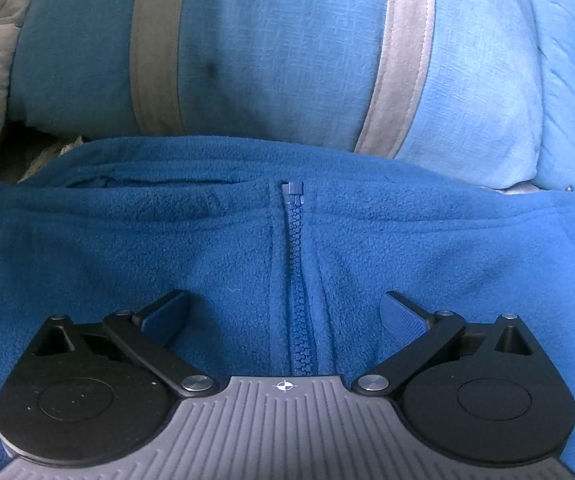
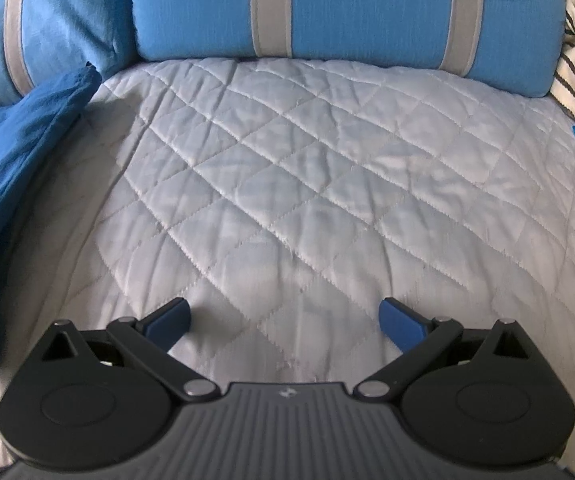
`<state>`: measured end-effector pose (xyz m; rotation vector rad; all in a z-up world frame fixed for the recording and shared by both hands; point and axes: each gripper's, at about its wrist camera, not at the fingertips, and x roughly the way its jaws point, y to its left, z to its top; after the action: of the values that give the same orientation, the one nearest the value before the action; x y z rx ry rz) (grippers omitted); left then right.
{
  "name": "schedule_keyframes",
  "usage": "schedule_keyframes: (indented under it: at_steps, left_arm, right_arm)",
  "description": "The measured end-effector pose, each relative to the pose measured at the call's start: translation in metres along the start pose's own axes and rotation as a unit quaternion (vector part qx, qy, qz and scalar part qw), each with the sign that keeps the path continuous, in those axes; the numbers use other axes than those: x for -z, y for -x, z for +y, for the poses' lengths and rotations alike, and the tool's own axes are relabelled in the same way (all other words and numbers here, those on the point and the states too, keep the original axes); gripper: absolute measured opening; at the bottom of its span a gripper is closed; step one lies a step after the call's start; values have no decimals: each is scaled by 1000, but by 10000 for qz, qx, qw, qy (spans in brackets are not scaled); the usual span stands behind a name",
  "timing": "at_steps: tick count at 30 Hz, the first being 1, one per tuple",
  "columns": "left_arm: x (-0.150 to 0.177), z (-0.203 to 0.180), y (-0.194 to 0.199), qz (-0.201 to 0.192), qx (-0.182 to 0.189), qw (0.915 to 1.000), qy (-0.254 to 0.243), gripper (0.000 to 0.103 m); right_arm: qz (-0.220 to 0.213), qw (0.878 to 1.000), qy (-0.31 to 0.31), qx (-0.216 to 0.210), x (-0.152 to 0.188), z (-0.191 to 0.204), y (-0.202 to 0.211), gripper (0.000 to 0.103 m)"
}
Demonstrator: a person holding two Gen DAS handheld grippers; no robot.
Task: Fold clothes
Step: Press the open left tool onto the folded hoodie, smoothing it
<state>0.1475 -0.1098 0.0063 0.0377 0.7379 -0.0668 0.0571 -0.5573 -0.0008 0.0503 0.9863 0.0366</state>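
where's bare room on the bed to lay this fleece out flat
Free: the white quilt ahead of the right gripper, bordered by the striped blue pillow behind and the blue fleece jacket at its left. Crowded: under the left gripper, fleece fills everything up to the pillows.

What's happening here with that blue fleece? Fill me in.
A person is folding clothes on a bed with a handheld gripper in each hand. The left gripper is open over the blue fleece jacket, straddling its closed zipper, gripping nothing. The right gripper is open over the bare white quilt, holding nothing. Blue striped pillows lie behind.
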Motion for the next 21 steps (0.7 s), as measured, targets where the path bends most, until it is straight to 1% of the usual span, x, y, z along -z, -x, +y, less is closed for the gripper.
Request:
schedule_keyframes:
  at_steps: [4, 6, 7, 10, 15, 21]
  left_arm:
    - [1, 1, -1, -26, 3, 10000, -3, 103]
    - [1, 1, -1, -35, 1, 10000, -6, 103]
    - [1, 0, -1, -40, 0, 10000, -8, 103]
    - [0, -1, -1, -54, -13, 10000, -23, 103]
    - [-1, -3, 0, -72, -33, 10000, -49, 103]
    - [0, -7, 6, -138, -75, 9999, -68, 103]
  right_arm:
    - [35, 9996, -194, -212, 9, -9, 10, 102]
    - [24, 9998, 38, -186, 14, -11, 13, 102]
    - [-19, 9999, 157, -54, 18, -11, 15, 102]
    - [-221, 9995, 106, 177, 31, -17, 23, 102]
    - [-487, 9981, -11, 386, 48, -21, 32, 102]
    - [-925, 9932, -220, 671, 61, -12, 29, 103]
